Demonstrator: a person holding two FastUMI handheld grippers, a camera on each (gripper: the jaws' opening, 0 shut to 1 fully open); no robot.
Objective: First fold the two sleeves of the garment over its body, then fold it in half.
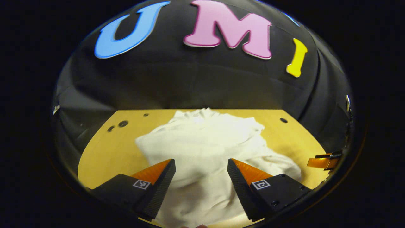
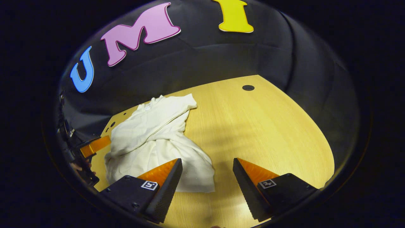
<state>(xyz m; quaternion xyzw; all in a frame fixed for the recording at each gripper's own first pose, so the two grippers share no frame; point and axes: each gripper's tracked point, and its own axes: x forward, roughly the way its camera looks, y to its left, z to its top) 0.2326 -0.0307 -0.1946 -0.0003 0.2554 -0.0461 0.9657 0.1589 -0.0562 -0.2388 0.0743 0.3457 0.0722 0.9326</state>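
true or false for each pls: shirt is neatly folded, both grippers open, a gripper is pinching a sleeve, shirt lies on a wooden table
1. The white garment is neatly folded. False: it lies crumpled and bunched.
2. The left gripper and the right gripper are both open. True.
3. One gripper is pinching a sleeve. False: neither grips any cloth; both sets of fingers stand apart.
4. The garment lies on a wooden table. True.
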